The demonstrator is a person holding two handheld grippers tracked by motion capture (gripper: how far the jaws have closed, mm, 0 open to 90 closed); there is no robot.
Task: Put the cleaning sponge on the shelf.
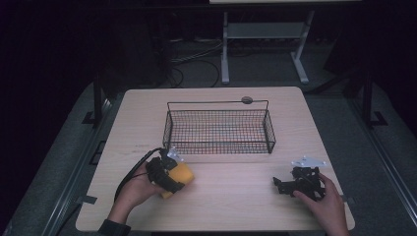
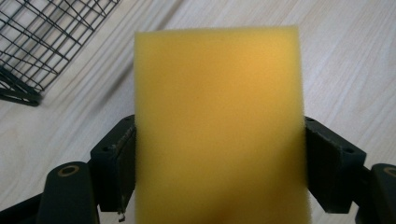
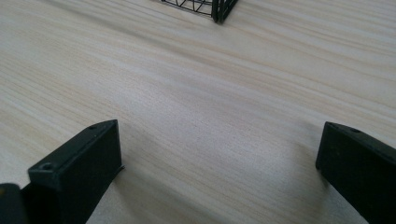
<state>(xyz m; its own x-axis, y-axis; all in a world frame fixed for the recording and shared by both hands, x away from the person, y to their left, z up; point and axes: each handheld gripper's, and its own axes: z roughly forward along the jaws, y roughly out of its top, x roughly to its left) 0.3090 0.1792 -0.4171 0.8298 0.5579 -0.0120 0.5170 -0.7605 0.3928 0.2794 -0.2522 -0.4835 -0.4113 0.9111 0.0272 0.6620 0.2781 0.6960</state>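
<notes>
- A black wire basket [image 1: 219,127] with an open grid of thin rods stood mid-table, empty, its near wall just beyond the left gripper [image 1: 169,173].
- Pale wood-grain table [image 1: 231,196] lay bare between the two hands; nothing stood between the sponge and the basket.
- The left gripper clamped a yellow sponge [image 2: 217,126], a soft, fine-pored rectangular block, both black jaws pressed flat against its long sides.
- The sponge [image 1: 178,178] sat at the table's near left, near the basket's front left corner.
- The right gripper [image 1: 290,186] rested near the table's right edge, well apart from the sponge, jaws spread wide with only bare wood between them; a basket corner [image 3: 217,8] showed far ahead.
</notes>
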